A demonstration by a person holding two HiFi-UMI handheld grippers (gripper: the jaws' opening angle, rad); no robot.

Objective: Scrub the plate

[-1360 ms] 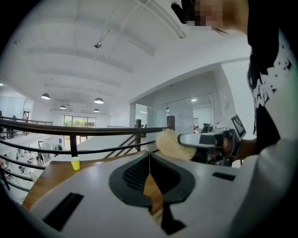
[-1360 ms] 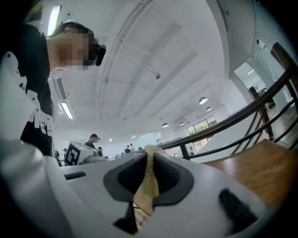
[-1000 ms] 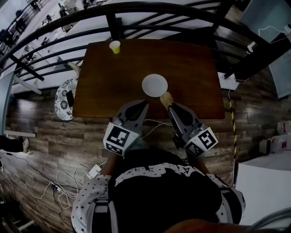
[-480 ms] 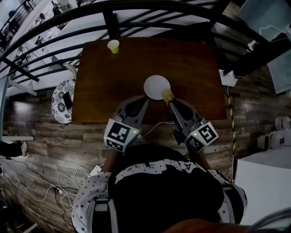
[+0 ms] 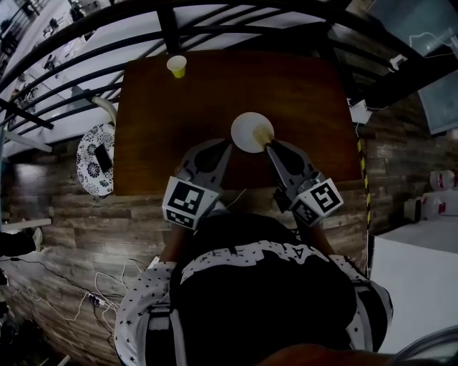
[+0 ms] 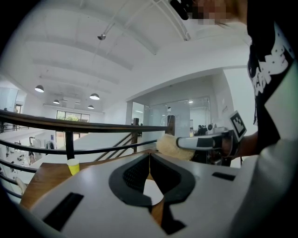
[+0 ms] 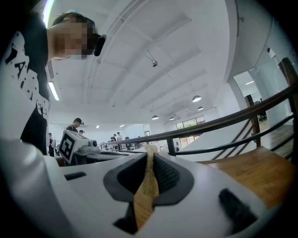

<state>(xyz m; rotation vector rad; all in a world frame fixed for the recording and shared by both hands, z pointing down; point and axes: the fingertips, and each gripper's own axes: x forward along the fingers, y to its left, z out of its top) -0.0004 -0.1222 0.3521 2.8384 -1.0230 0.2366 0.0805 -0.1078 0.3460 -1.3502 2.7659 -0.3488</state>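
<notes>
Counter (image 5: 300,93): dark wood, fenced by a black railing (image 5: 215,11)
Plate (image 5: 247,131): white, parked near the front edge
Right gripper (image 5: 271,147): fingers clamped on the sponge (image 5: 264,134), which is laid over the plate's right rim
Left gripper (image 5: 227,148): fingers pressed together, nothing held

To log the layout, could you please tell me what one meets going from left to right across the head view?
Patterned round seat → yellow cup → white plate.

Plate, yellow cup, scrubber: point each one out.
plate (image 5: 243,131), head view, bare left part.
yellow cup (image 5: 177,66), head view, its middle.
scrubber (image 6: 171,148), left gripper view, fluffy head.
</notes>
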